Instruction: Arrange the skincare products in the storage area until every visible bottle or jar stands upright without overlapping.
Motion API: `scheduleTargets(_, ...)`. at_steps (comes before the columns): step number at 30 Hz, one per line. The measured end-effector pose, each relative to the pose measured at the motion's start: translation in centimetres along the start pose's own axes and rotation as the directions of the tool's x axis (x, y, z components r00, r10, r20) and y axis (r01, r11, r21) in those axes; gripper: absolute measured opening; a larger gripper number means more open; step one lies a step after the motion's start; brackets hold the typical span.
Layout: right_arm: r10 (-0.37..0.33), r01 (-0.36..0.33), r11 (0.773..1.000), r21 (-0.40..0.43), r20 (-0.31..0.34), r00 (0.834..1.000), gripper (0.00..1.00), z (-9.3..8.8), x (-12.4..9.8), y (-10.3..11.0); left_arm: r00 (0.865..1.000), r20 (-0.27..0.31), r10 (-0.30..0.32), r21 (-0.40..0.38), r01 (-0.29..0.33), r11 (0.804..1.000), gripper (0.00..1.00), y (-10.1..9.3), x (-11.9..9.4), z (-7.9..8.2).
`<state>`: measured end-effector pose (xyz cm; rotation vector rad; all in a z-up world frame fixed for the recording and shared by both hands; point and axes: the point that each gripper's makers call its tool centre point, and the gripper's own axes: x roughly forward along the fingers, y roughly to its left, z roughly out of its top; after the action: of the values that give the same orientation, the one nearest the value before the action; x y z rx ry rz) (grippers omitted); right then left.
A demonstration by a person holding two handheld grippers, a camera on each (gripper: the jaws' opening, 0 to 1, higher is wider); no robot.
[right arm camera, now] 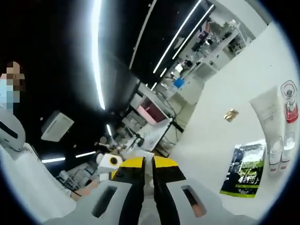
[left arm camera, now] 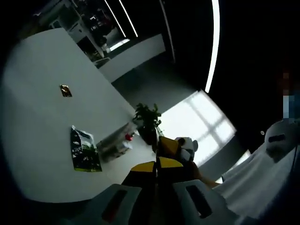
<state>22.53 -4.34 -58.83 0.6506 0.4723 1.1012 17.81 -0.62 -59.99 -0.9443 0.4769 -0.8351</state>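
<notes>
Overhead, both views tilted across a white table (left arm camera: 42, 140). The left gripper (left arm camera: 157, 180) and right gripper (right arm camera: 152, 180) each had their jaws pressed together on nothing. A white tube (right arm camera: 268, 117), a red-capped bottle (right arm camera: 289, 105) and a green sachet (right arm camera: 244, 169) lay near one another on the table.

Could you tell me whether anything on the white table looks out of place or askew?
The green-and-black packet and the white tube look to be lying flat on the white table, not upright. The clear rack holds small items too blurred to judge.
</notes>
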Motion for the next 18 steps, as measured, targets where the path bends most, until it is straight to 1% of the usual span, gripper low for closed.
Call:
scheduleTargets(1,-0.009,0.009,1.0,-0.015,-0.003,1.0,0.05,0.0,0.0,-0.1,1.0,-0.001,0.002,-0.002,-0.002,1.0,0.02,0.1,0.0,0.0)
scheduleTargets(2,-0.027,0.026,0.999,-0.035,-0.02,0.999,0.05,-0.3,0.1,-0.3,1.0,-0.002,0.006,-0.003,-0.006,1.0,0.02,0.2,-0.1,0.0)
scheduleTargets(3,-0.038,0.036,0.998,-0.051,-0.032,0.999,0.03,-0.4,0.2,-0.4,1.0,-0.009,0.016,-0.002,-0.016,1.0,0.02,0.5,-0.1,-0.2)
scheduleTargets(4,-0.063,0.058,0.994,-0.094,-0.056,0.996,0.03,-0.7,0.2,-0.8,0.999,-0.017,0.034,-0.003,-0.034,0.999,0.02,0.9,-0.2,-0.3)
scheduleTargets(5,-0.077,0.069,0.992,-0.107,-0.07,0.995,0.02,-0.9,0.3,-0.9,0.999,-0.024,0.044,-0.003,-0.044,0.999,0.02,1.1,-0.2,-0.4)
scheduleTargets(7,-0.089,0.077,0.987,-0.143,-0.083,0.993,0.02,-1.0,0.5,-0.8,0.998,-0.033,0.059,-0.005,-0.06,0.998,0.02,1.6,-0.2,-0.6)
scheduleTargets(9,-0.082,0.071,0.988,-0.14,-0.08,0.993,0.01,-0.8,0.7,-0.6,0.997,-0.036,0.067,-0.007,-0.067,0.998,0.02,1.9,-0.1,-0.7)
scheduleTargets(11,-0.095,0.081,0.985,-0.155,-0.09,0.991,0.01,-0.8,0.8,-0.9,0.997,-0.035,0.072,-0.015,-0.072,0.997,0.02,2.2,-0.1,-0.6)
scheduleTargets(13,-0.147,0.119,0.971,-0.207,-0.126,0.981,0.01,-1.3,0.8,-1.8,0.996,-0.04,0.084,-0.02,-0.085,0.996,0.02,2.6,-0.1,-0.6)
scheduleTargets(16,-0.173,0.136,0.963,-0.234,-0.146,0.974,0.01,-1.7,1.1,-2.2,0.991,-0.061,0.119,-0.018,-0.12,0.993,0.02,3.6,0.1,-0.9)
scheduleTargets(18,-0.203,0.155,0.951,-0.268,-0.16,0.966,0.01,-2.0,1.2,-2.7,0.988,-0.071,0.139,-0.014,-0.14,0.99,0.02,4.2,0.1,-1.0)
